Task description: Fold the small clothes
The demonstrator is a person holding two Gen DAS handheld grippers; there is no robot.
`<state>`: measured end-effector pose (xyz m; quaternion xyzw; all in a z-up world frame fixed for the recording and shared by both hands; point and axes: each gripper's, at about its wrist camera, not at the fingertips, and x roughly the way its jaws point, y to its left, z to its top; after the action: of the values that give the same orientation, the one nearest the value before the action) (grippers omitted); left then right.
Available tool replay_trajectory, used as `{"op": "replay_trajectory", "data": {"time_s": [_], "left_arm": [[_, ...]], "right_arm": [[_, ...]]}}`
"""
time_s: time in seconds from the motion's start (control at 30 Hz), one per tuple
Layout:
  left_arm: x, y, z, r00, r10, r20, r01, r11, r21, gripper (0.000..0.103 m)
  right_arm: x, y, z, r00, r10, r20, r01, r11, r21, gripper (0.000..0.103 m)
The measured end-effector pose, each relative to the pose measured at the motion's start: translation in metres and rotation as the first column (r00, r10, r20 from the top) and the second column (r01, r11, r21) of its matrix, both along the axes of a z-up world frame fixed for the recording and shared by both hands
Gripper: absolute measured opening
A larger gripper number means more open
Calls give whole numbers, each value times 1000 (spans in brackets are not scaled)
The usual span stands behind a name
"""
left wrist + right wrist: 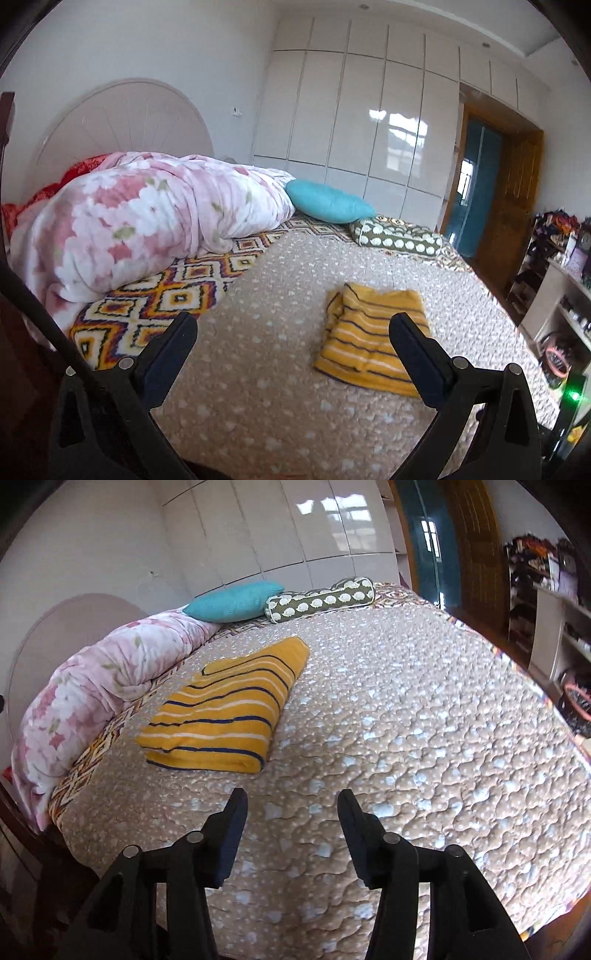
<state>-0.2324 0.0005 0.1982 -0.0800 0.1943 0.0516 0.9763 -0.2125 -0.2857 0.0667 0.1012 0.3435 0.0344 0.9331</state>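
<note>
A yellow garment with dark and white stripes (pixel 373 339) lies folded into a compact rectangle on the beige quilted bedspread (pixel 266 354). It also shows in the right wrist view (pixel 225 712), left of centre. My left gripper (pixel 293 325) is open and empty, hovering above the bed with its right finger in front of the garment's near right part. My right gripper (pixel 291 801) is open and empty, above the bedspread (pixel 406 738), a little nearer than the garment and to its right.
A pink floral duvet (pixel 147 218) is heaped by the headboard on the left. A teal cushion (pixel 328 203) and an olive patterned bolster (pixel 395 236) lie at the far side. Shelves (pixel 554 295) stand right of the bed, and a wooden door (pixel 513 206) is beyond.
</note>
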Motion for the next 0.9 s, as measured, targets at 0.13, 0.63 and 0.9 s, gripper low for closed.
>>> {"op": "replay_trajectory", "data": {"time_s": [0.13,0.63,0.9], "left_arm": [[-1,-33,-25,997,-11,-76,20,992,123,103],[4,-72,-91,932,-132,-336,183,975,125,103],[9,-72,-97,916,-146,-375,198,975,104,103]], "right_arm": [[-9,15,1,1000,5,3,-5,999,-54,58],[-12,24,-34,992,-87,-95,71,984,-163,64],[-12,34,-39,991,-77,-109,55,980,-189,66]]}}
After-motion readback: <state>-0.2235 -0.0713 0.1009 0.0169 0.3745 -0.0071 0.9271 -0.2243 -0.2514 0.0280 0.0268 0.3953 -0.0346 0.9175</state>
